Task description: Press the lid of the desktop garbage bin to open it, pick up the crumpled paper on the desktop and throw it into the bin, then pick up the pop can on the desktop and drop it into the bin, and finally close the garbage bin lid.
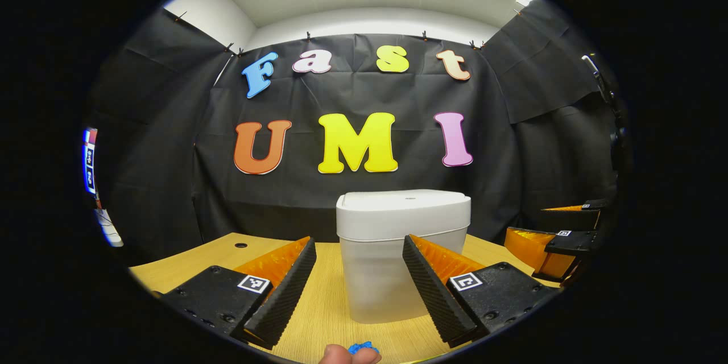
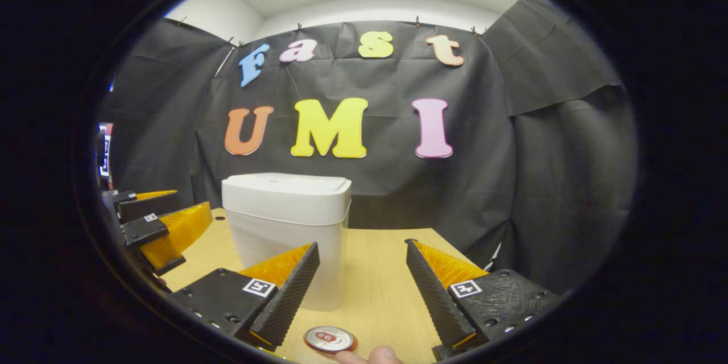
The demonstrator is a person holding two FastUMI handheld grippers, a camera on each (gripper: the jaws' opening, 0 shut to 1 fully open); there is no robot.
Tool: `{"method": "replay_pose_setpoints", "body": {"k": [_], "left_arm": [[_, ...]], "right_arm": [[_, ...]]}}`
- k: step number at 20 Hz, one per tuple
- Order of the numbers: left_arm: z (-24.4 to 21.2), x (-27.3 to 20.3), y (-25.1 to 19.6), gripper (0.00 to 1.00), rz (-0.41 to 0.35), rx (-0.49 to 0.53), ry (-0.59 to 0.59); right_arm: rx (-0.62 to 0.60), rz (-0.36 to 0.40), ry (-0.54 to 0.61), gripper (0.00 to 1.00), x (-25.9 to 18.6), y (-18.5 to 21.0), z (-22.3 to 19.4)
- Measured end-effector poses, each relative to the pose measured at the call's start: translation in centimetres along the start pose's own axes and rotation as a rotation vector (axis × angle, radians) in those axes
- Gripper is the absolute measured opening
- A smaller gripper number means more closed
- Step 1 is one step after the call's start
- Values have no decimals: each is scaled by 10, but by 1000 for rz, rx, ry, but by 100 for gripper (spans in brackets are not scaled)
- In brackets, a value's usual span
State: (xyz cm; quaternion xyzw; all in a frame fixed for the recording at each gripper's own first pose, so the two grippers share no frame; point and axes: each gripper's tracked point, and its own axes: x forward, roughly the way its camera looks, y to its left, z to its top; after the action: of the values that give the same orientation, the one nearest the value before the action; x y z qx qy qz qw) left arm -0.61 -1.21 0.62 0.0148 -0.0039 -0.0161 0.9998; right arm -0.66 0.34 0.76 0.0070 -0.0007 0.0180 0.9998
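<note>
Both grippers [image 1: 359, 250] [image 2: 362, 250] are held spread and empty; closed bin lid [image 1: 405, 205] could be pressed off-centre, tipping the bin.

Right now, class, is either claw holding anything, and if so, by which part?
Nothing is held. The left claw and the right claw are both open and empty; the bin stands shut.

We see a light wooden table [image 2: 387, 273] carrying a closed white garbage bin [image 2: 287, 227], a pop can [image 2: 330, 339] just before it.
</note>
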Motion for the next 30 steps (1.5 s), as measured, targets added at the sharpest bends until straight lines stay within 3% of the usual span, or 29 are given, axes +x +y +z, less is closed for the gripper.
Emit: {"method": "replay_pose_setpoints", "body": {"k": [12,19,24,27,29,30], "left_arm": [[-6,1,10,98,17,-22,12],[-17,0,12,99,14,-11,37],[-25,-4,19,99,19,3,44],[-31,-7,21,99,14,-2,58],[-34,-10,21,99,7,-9,63],[-35,-12,22,99,5,-12,63]], "right_arm": [[15,5,7,95,0,-5,5],[8,68,-15,97,8,13,34],[1,124,-38,80,29,32,73],[-12,152,-35,83,51,47,91],[-20,155,-31,76,66,57,99],[-16,160,-23,66,75,65,100]]}}
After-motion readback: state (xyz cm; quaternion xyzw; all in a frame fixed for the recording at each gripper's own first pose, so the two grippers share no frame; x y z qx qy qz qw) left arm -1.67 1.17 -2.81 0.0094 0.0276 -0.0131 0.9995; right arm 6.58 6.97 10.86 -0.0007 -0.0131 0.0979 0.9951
